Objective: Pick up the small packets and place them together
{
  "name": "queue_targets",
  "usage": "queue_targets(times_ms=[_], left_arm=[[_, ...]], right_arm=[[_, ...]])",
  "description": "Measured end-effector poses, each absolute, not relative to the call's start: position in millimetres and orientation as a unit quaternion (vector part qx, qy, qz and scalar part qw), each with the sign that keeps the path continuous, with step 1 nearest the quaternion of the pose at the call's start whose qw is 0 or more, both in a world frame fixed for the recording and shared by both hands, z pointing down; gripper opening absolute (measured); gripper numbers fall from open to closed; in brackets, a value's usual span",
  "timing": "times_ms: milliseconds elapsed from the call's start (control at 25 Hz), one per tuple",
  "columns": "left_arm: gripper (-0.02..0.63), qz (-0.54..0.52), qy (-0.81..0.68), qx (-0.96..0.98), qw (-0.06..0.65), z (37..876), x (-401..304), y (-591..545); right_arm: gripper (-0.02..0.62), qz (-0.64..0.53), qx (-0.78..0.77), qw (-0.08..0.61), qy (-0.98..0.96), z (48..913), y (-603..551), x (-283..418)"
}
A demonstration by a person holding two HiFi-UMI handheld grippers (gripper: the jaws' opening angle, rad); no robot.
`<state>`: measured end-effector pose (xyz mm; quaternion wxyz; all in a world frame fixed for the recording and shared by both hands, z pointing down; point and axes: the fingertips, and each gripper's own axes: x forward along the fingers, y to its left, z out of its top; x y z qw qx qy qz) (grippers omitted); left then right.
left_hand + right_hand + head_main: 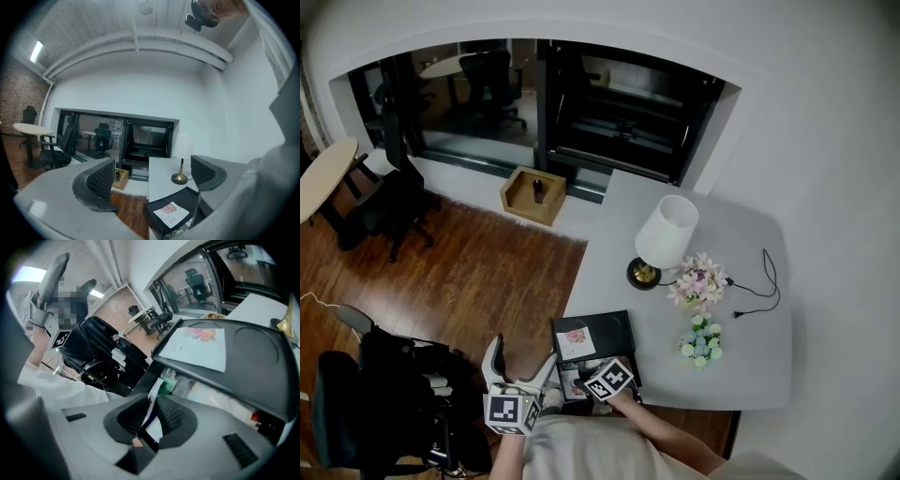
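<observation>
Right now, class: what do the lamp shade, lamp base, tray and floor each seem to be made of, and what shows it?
Lamp shade: probably fabric or paper; matt white, no glare.
Lamp base: probably brass-coloured metal; gold and shiny.
Tray: likely plastic; smooth black, soft sheen, raised rim.
Floor: wood or wood-look laminate; reddish-brown planks with visible seams.

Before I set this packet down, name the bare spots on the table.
Bare: the table behind the lamp; the near right corner past the blue flowers and cable. Crowded: the near left corner with the black tray; the middle around the pink flowers.
</observation>
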<state>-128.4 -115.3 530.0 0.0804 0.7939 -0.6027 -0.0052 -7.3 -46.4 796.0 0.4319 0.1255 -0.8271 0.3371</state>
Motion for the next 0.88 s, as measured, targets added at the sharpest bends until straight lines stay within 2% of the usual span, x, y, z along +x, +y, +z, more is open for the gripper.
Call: queue_targets(times_ms=[80, 240, 600, 720, 880], left_arm=[[0.503, -0.004, -0.605, 0.792, 0.080, 530, -129, -113], [0.503, -0.002, -0.607, 0.791, 0.082, 532, -129, -110], [0.496, 0.001, -0.600, 0.795, 0.087, 535, -124, -113], [0.495, 0.000, -0.593, 0.800, 0.088, 534, -117, -115], [0.495, 0.001, -0.587, 0.805, 0.085, 532, -111, -117]], right_arm=[[0.042, 0.321, 0.129, 0.429, -0.835, 787, -45, -5], [0.012, 0.339, 0.136, 0.367, -0.855, 746, -48, 1], [0.012, 0.369, 0.187, 0.237, -0.879, 666, -102, 56], [0.012, 0.369, 0.226, 0.232, -0.871, 678, -138, 80], [0.012, 0.359, 0.257, 0.272, -0.855, 710, -172, 95]])
